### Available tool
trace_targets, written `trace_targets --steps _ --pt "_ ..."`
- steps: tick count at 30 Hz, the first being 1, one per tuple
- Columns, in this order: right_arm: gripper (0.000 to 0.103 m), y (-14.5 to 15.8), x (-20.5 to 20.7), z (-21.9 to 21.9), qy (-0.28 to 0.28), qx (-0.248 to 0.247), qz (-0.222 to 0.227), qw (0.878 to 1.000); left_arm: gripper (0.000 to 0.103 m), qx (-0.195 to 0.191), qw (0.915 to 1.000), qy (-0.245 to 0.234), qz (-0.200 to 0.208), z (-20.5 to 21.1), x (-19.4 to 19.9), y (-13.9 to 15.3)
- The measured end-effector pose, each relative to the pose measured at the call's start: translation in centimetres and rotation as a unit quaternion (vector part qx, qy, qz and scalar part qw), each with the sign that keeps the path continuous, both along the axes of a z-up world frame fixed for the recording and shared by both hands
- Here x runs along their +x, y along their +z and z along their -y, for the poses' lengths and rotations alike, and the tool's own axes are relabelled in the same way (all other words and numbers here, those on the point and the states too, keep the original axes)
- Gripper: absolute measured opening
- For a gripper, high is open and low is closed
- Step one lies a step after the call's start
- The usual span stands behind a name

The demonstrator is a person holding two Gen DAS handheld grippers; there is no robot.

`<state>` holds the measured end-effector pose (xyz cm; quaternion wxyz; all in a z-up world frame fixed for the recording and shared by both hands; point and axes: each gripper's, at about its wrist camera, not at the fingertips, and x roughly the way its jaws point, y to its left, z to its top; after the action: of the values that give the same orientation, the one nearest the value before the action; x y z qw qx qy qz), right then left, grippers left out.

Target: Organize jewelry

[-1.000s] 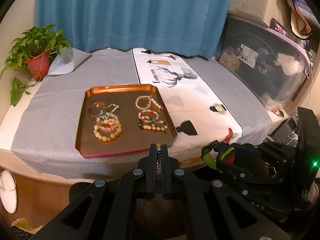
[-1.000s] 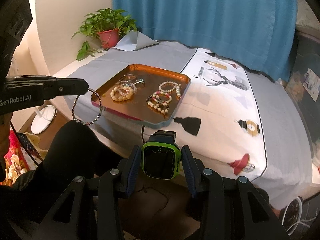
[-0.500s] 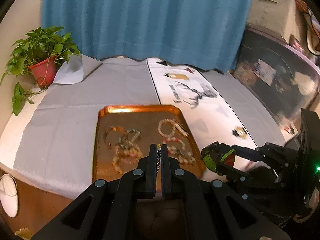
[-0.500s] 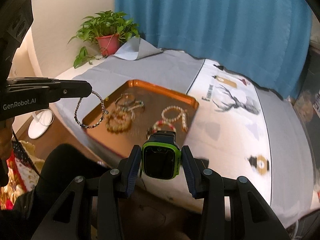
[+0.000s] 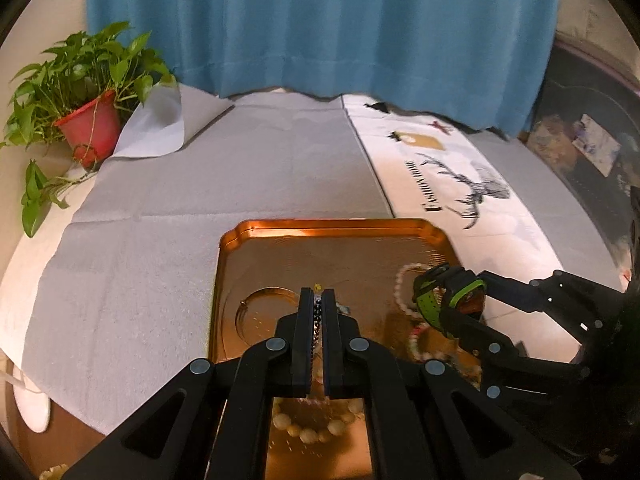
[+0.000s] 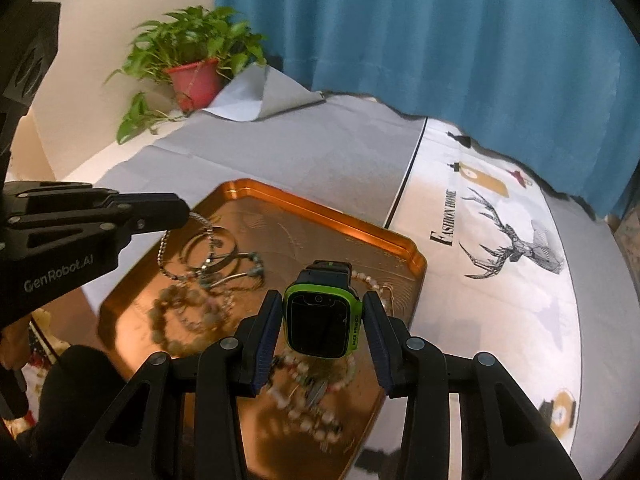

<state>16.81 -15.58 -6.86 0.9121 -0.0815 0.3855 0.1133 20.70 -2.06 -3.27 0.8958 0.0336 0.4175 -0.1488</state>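
My left tool [image 5: 318,304] is clamped tight on a thin dark beaded chain bracelet [image 6: 170,254]. In the left wrist view only a few beads show in the slit between the fingers; in the right wrist view the loop dangles from the tool tip [image 6: 182,212] over the near-left part of the tray.

My right tool [image 6: 322,320] grips a green-and-black smartwatch with a dark square screen [image 6: 322,322], fingers pressed on its two sides, jaws at a moderate spread. From the left wrist view the watch [image 5: 450,300] sits in the air above the right side of the tray, strap curling out.

Shallow copper-coloured rectangular metal tray [image 5: 328,226] lies on the grey cloth covering the tabletop [image 5: 160,240], just left of a white runner printed with a black stag [image 6: 512,248].

On the tray:
- thin metal bangles [image 6: 212,248], overlapping, far-left area
- pale round-bead bracelets [image 6: 180,320], near-left, blurred
- white pearl-like bead bracelet [image 5: 400,288], right side, partly behind the watch
- mixed coloured bead strands [image 6: 308,400], below the right tool, blurred

Both tools hang over the tray; whether the dangling loop touches the tray floor I cannot tell.

Background: green leafy plant in a red pot [image 5: 90,128] at the far-left corner, blue curtain [image 5: 320,20] behind.
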Motion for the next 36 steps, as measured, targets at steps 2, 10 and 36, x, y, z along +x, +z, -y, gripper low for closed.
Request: trace_targets --steps 2,10,36 --pt "0.043 -0.7 0.6 -0.1 0.001 -0.004 -0.001 1.0 0.004 0.003 1.0 0.006 0.006 -0.1 0.4 -0.4" --pt "0.081 -1.9 -0.8 -1.5 0.027 -0.067 0.014 0.997 0.102 0.066 0.9945 0.06 0.055 -0.8 -0.6 -0.7" --pt "0.081 0.9 -9.8 -0.6 -0.014 -0.025 0.018 0.999 0.102 0.063 0.9944 0.058 0.061 -1.2 -11.4 2.1"
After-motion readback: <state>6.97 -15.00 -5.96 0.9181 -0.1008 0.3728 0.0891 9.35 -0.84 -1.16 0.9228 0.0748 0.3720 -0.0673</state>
